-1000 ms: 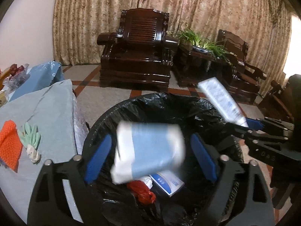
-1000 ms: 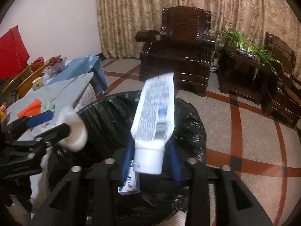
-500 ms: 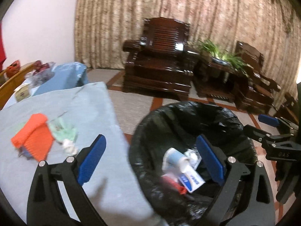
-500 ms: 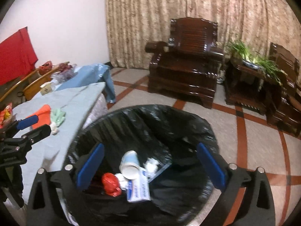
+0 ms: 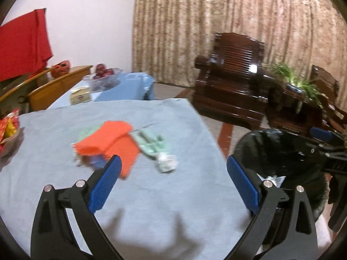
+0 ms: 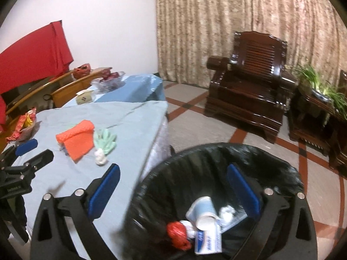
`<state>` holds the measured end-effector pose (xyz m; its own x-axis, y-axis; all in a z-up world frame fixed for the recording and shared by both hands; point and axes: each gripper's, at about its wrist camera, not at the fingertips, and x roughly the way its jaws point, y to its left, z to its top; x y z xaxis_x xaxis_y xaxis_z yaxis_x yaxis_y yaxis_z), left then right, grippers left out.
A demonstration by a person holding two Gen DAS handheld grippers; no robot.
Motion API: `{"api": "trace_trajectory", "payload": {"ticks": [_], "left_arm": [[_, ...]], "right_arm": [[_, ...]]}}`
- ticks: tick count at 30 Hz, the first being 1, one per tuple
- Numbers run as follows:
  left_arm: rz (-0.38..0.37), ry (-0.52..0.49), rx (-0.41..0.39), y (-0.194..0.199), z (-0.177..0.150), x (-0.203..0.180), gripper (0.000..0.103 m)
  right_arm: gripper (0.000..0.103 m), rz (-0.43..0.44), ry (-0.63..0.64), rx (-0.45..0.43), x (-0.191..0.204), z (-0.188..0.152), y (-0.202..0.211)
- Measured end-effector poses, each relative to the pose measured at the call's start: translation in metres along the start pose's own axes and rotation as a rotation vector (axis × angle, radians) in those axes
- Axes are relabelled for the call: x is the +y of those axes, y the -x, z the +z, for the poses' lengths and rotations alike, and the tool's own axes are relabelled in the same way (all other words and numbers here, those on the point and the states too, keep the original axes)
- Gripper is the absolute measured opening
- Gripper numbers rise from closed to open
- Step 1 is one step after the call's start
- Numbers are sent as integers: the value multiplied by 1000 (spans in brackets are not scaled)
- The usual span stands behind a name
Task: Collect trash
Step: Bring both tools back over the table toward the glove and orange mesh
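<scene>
A bin lined with a black bag (image 6: pixel 249 158) stands beside the table; it also shows in the left wrist view (image 5: pixel 271 149). Inside lie a blue paper cup (image 6: pixel 203 213), a toothpaste tube (image 6: pixel 207 241), a red wrapper (image 6: pixel 177 234) and crumpled white paper. My left gripper (image 5: pixel 173 184) is open and empty over the grey tablecloth (image 5: pixel 151 205). My right gripper (image 6: pixel 173 190) is open and empty above the bin's left rim. On the table lie an orange cloth (image 5: pixel 110 138), pale green gloves (image 5: pixel 151 144) and a white crumpled wad (image 5: pixel 167 163).
A snack bag (image 5: pixel 7 127) sits at the table's left edge. A second table with blue cover (image 5: pixel 123 86) holds a fruit bowl and a small box. Dark wooden armchairs (image 6: pixel 249 95) and a plant stand (image 6: pixel 314 106) line the curtain wall.
Both grippers have swung left from over the bin toward the table. The cup and toothpaste tube, dropped a second ago, lie in the bin.
</scene>
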<state>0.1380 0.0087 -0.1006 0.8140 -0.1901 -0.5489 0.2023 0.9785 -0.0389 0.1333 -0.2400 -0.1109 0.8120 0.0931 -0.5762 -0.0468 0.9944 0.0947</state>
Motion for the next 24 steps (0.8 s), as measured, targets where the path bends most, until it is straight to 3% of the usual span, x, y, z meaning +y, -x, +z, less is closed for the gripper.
{"api": "trace_trajectory", "payload": {"ticks": [13, 24], "left_arm": [[149, 93, 2, -10, -8, 84, 95], [206, 148, 44, -39, -17, 125, 94]], "right_arm": [[97, 84, 67, -9, 78, 20, -52], [96, 118, 84, 57, 130, 15, -131]]}}
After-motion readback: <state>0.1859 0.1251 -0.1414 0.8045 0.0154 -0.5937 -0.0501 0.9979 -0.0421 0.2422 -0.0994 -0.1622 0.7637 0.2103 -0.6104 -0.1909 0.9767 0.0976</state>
